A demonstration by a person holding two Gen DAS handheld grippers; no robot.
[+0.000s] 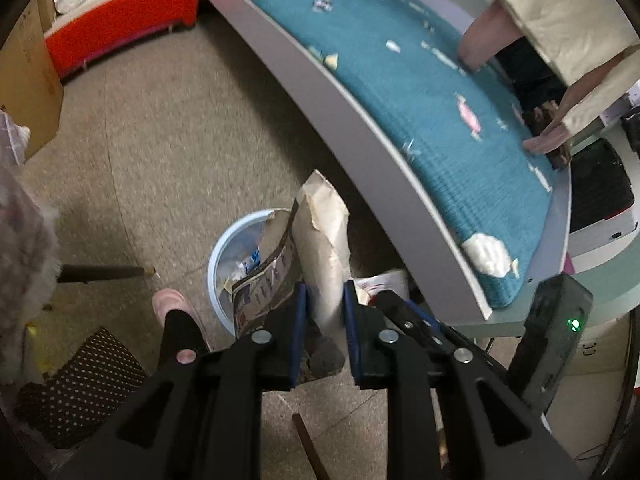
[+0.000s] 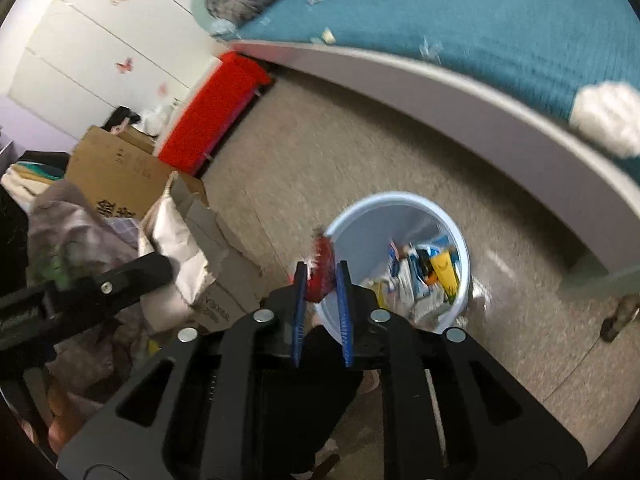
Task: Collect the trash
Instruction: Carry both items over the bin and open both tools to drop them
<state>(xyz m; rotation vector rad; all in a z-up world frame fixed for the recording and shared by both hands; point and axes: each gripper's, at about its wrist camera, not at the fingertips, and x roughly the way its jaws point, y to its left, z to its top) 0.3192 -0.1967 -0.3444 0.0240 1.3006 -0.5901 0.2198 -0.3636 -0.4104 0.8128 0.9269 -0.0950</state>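
My left gripper [image 1: 324,300] is shut on a torn piece of brown cardboard [image 1: 320,236] and holds it upright above the floor, beside the light blue trash bin [image 1: 214,264]. The same cardboard shows at the left of the right wrist view [image 2: 208,248]. My right gripper [image 2: 322,280] is shut on a small red wrapper [image 2: 322,268] just over the near rim of the bin [image 2: 400,200], which holds several wrappers. Small scraps [image 1: 468,114] and a white crumpled tissue [image 1: 486,254] lie on the teal bed cover [image 1: 400,92].
The grey bed frame [image 1: 320,92] runs along the right. A red box [image 1: 120,20] and a cardboard carton [image 2: 116,168] stand at the far side of the floor. The person's foot in a pink slipper [image 1: 172,304] is next to the bin. A chair leg [image 1: 100,274] is at left.
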